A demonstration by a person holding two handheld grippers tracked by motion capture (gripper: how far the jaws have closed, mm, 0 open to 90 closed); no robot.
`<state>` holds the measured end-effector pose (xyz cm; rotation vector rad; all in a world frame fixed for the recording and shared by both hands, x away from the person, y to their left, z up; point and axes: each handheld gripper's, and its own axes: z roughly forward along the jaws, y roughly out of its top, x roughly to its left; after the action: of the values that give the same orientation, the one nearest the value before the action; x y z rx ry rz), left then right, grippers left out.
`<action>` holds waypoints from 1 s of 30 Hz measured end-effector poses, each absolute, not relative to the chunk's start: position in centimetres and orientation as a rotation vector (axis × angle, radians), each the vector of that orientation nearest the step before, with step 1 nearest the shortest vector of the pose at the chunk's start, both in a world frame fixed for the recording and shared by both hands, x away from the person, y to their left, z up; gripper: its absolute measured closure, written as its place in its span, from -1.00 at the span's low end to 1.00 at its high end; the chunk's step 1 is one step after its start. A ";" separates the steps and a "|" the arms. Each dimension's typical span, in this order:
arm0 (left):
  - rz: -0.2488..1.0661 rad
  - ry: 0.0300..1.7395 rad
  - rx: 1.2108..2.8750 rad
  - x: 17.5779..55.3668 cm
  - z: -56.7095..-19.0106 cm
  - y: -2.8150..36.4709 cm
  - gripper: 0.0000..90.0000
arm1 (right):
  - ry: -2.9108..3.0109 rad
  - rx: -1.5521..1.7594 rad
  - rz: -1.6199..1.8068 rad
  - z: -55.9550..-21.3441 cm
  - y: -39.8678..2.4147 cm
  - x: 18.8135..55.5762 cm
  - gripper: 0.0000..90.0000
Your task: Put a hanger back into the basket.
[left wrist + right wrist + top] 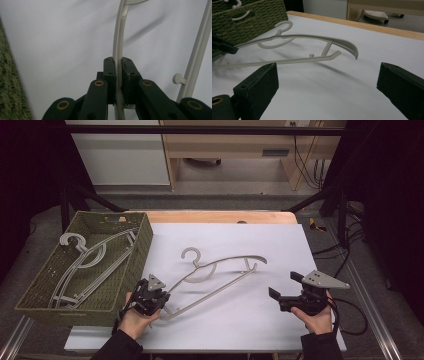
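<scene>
1. The left gripper [159, 301] is clamping one end of a pale plastic hanger [220, 272]; in the left gripper view its jaws are pressing shut on the thin arm of the hanger [118, 50], pads touching both sides.
2. The hanger is lying across the white sheet [280, 245] on the table [220, 216], and looking slightly lifted at the gripped end, judging by the shadow under it. Its hook is pointing toward the far edge.
3. The right gripper [282, 285] is hovering near the hanger's other end, well apart from it. In the right gripper view its jaws are standing wide open with nothing between them; the hanger's [312, 47] curved tip is lying ahead of them.
4. The woven green basket [142, 240] is sitting to the left of the sheet, already holding more hangers [85, 265] of the same kind. The work in hand is probably moving this one in with them.
5. Handling judgement: the hanger is looking light and fairly stiff, though thin enough to flex and swing when held by one end. Smooth plastic may be slipping or pivoting in a narrow grip.
6. The best hold is likely on the straight lower bar or the arm near the shoulder, not the hook. A second grip at the far end would be steadying it.
7. Risk: the hook or tip may be snagging the basket rim or tangling with the hangers inside.
</scene>
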<state>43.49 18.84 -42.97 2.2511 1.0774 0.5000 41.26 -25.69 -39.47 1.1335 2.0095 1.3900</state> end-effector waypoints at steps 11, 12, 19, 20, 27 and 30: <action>0.582 1.053 2.174 42.5 -39.5 20.2 0.84 | 2.000 1.141 1.388 -39.4 -25.8 41.2 -0.91; 0.595 1.046 2.156 42.2 -38.7 20.6 0.84 | 2.000 1.141 1.388 -39.4 -25.8 41.2 -0.91; 0.631 1.037 2.091 41.6 -36.0 21.8 0.84 | 1.993 1.143 1.384 -39.3 -26.0 41.2 -0.92; 0.636 1.035 2.079 41.6 -35.7 22.0 0.84 | 1.992 1.143 1.382 -39.3 -26.0 41.2 -0.93; 0.712 1.020 2.079 41.4 -33.1 23.5 0.84 | 1.988 1.153 1.378 -39.3 -26.0 41.2 -0.95; 0.744 1.025 2.073 41.7 -32.0 24.4 0.84 | 1.987 1.153 1.378 -39.3 -26.0 41.2 -0.95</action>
<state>41.71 24.44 -32.02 2.0727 1.0247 0.7443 41.21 -26.01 -39.32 1.1525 1.9866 1.3782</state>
